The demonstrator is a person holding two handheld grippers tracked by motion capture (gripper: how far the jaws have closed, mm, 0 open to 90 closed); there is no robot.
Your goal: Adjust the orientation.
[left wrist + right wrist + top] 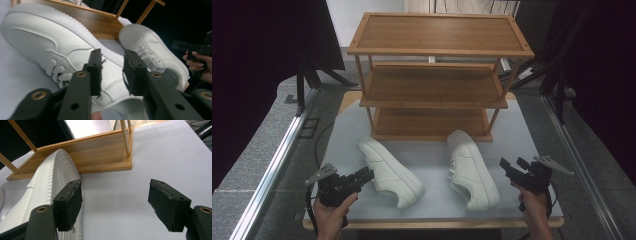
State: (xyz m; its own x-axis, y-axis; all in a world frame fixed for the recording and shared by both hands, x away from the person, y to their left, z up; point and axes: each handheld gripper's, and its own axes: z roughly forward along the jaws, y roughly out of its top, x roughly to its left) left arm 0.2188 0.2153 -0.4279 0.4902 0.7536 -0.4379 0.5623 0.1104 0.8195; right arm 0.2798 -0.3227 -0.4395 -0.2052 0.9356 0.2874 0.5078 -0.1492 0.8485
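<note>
Two white sneakers lie on the pale mat (432, 160) in front of a wooden three-shelf rack (437, 32). The left sneaker (389, 172) (37, 42) points away to the left. My left gripper (366, 175) (113, 67) sits at its near side, open by a narrow gap, with the laces and heel part just beyond the jaws. The right sneaker (472, 170) (150, 47) lies toe toward the rack. My right gripper (512, 162) (115, 202) stands wide open beside it and holds nothing. The sneaker's ribbed sole edge (57, 175) lies by the left jaw.
The rack's bottom shelf (87, 152) (100, 22) rests on the mat just behind both sneakers. Bare mat (162, 152) stretches to the right of the rack. Metal rails (277, 155) and dark stands (312, 75) flank the table.
</note>
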